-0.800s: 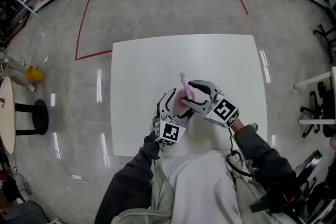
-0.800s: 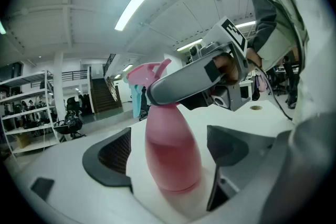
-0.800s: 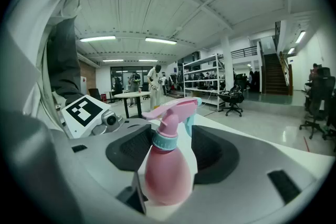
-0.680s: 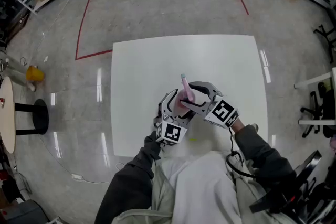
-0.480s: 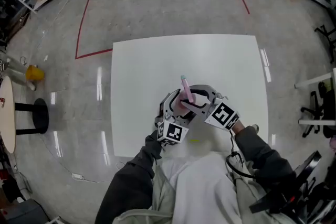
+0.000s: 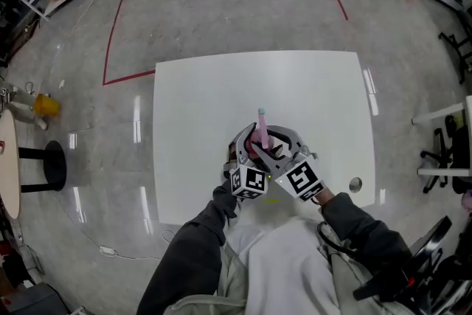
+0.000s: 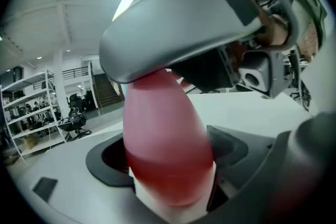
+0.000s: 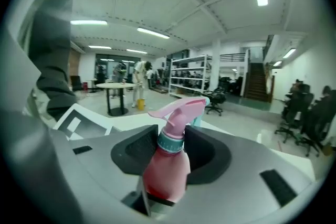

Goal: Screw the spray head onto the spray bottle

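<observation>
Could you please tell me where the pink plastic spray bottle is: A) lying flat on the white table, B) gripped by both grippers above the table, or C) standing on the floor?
B: the pink plastic spray bottle sits clamped in the left gripper and the right gripper, over the white table.

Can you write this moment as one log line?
left gripper: shut on spray bottle | right gripper: shut on spray head | head: on neck | tightness: unclear

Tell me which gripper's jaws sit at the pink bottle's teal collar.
The right gripper: its jaws pinch the teal collar under the spray head; the left gripper clamps the pink spray bottle's body.
</observation>
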